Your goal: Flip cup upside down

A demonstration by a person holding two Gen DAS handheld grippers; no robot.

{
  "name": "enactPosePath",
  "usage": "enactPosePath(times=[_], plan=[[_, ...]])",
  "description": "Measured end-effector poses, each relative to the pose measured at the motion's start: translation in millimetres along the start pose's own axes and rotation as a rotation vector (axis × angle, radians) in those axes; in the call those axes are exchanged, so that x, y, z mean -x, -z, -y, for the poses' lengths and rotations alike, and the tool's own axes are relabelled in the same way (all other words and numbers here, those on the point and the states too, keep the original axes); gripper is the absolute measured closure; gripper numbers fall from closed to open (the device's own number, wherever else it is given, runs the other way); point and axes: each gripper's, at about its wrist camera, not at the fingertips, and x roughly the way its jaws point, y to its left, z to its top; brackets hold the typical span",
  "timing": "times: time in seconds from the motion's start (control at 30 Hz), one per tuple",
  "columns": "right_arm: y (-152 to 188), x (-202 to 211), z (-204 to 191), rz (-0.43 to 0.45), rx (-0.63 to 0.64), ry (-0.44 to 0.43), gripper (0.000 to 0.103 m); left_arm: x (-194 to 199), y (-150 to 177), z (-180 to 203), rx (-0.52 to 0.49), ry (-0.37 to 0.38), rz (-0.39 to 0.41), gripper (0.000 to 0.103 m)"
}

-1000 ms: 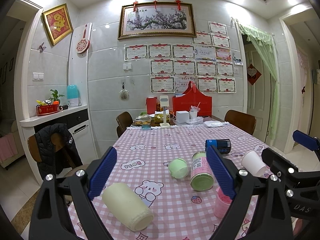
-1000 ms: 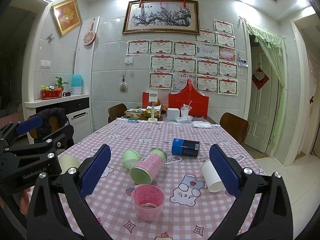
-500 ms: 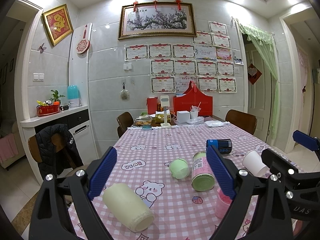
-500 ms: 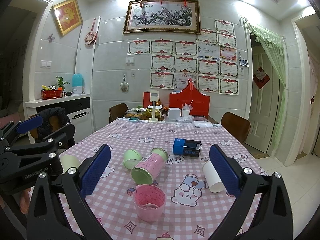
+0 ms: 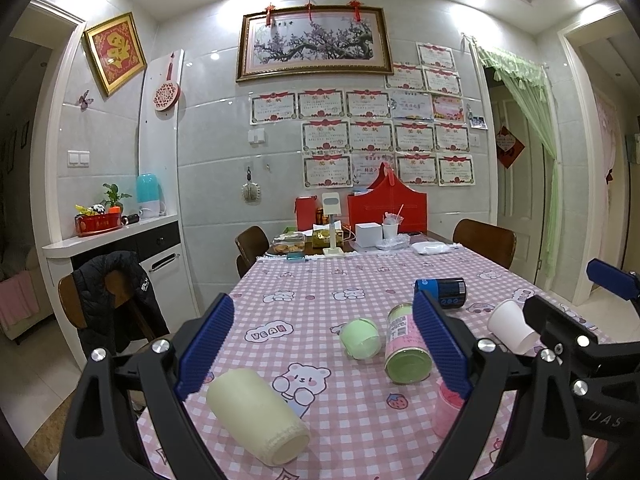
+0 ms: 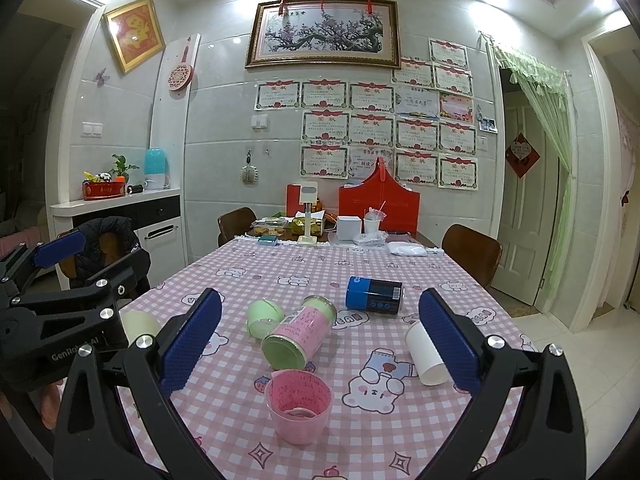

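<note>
A pink plastic cup (image 6: 298, 404) stands upright, mouth up, on the pink checked tablecloth, just ahead of and between the fingers of my right gripper (image 6: 320, 340), which is open and empty. In the left wrist view the pink cup (image 5: 448, 410) is partly hidden behind the right finger of my left gripper (image 5: 320, 348), which is open and empty. A cream cup (image 5: 256, 414) lies on its side close to the left gripper. A white paper cup (image 6: 426, 358) lies on its side by the right gripper's right finger.
A small green cup (image 6: 262, 318), a pink-labelled can (image 6: 300, 334) and a blue can (image 6: 374, 294) lie on their sides mid-table. Boxes, a red bag (image 6: 378, 204) and food sit at the far end. Chairs stand around the table; one holds a black jacket (image 5: 116, 300).
</note>
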Motion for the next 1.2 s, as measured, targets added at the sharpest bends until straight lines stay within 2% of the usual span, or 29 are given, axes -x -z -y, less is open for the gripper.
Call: enactPosePath(times=[1.2], plan=[[4, -8, 3, -0.008, -0.017, 0.000, 0.008, -13, 12, -6, -0.020, -0.007, -0.006, 0.014]])
